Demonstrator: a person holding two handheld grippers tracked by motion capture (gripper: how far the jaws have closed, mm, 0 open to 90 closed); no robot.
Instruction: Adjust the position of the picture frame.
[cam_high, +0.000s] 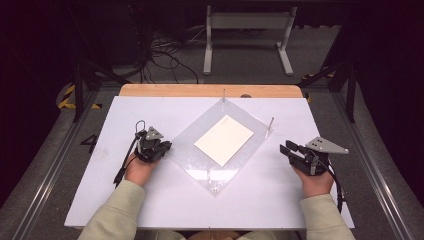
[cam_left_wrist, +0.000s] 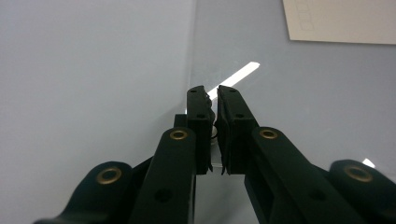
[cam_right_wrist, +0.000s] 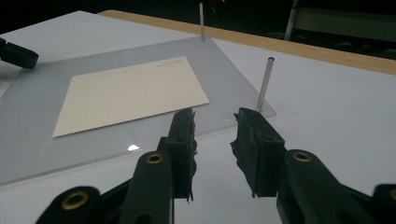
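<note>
The white worktop (cam_high: 150, 112) lies bare along its left, right and near sides, open to either hand. In the middle sits a clear plastic sheet (cam_high: 200, 160) turned cornerwise, a cream card (cam_high: 224, 139) flat on it. Thin upright pins stand at its corners: one at the far corner (cam_high: 223, 95), one at the right (cam_high: 270, 125), just ahead of the right gripper (cam_right_wrist: 212, 128), whose jaws stand apart
</note>
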